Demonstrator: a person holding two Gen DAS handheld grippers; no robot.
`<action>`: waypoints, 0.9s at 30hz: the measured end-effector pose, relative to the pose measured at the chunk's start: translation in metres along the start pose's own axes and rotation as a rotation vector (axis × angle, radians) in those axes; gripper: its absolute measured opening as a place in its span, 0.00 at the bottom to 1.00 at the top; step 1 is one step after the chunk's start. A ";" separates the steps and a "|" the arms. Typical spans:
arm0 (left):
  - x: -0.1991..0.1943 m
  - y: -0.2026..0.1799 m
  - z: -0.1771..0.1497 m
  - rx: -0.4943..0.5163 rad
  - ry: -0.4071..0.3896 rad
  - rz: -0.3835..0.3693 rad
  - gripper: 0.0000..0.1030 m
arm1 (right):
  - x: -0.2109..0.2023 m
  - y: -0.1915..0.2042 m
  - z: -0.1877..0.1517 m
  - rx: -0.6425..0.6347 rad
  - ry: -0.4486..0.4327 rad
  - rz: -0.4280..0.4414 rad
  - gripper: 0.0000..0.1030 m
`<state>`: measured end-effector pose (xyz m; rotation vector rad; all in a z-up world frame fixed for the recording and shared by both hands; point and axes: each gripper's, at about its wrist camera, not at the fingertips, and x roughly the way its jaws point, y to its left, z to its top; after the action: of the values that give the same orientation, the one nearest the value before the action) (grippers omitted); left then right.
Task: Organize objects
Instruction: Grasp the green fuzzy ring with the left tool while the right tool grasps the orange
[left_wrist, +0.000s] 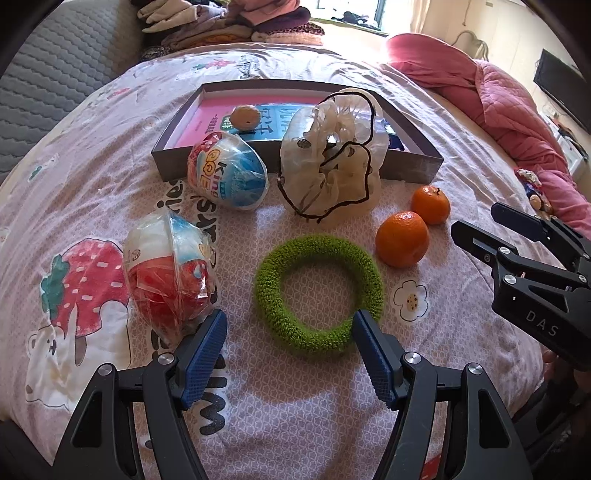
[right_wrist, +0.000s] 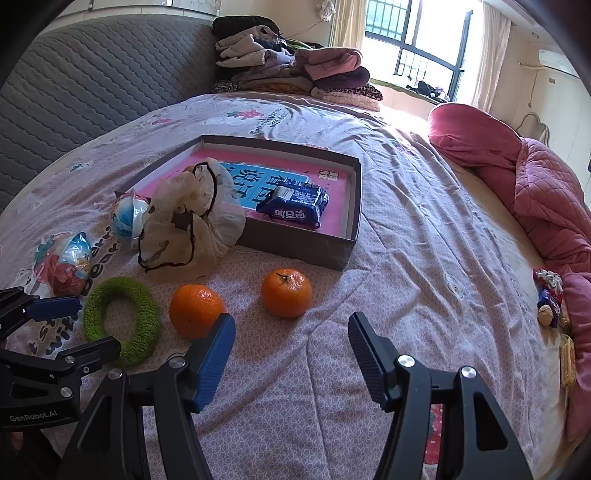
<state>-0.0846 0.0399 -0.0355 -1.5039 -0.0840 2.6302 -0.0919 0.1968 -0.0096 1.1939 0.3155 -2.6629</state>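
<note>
On the bed lie a green fuzzy ring (left_wrist: 273, 280) (right_wrist: 146, 306), two oranges (left_wrist: 402, 239) (left_wrist: 431, 205) (right_wrist: 195, 308) (right_wrist: 286, 297), two wrapped Kinder eggs (left_wrist: 229, 170) (left_wrist: 170, 280) and a sheer drawstring bag (left_wrist: 332, 162) (right_wrist: 184, 229). Behind them is a grey box (left_wrist: 417, 168) (right_wrist: 295, 247) holding a pink book, a blue snack pack (right_wrist: 293, 208) and a small round brown item (left_wrist: 246, 116). My left gripper (left_wrist: 290, 325) (right_wrist: 94, 325) is open just above the ring's near edge. My right gripper (right_wrist: 291, 321) (left_wrist: 476, 219) is open in front of the oranges, holding nothing.
Folded clothes (right_wrist: 288, 70) are piled at the far end of the bed. A pink quilt (right_wrist: 546, 192) is bunched along the right side, with small snacks (right_wrist: 550, 306) beside it. A grey padded headboard (right_wrist: 92, 85) runs along the left.
</note>
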 end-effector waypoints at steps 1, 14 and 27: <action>0.001 0.001 0.001 -0.004 -0.002 -0.002 0.70 | 0.002 0.000 0.001 0.000 0.000 -0.003 0.61; 0.018 0.002 0.008 -0.031 0.008 0.015 0.70 | 0.034 -0.008 0.013 0.031 0.016 -0.003 0.61; 0.020 -0.001 0.016 -0.007 -0.011 0.013 0.40 | 0.062 -0.004 0.017 0.024 0.057 0.020 0.45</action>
<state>-0.1083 0.0431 -0.0451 -1.4976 -0.0840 2.6509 -0.1452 0.1896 -0.0451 1.2749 0.2791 -2.6268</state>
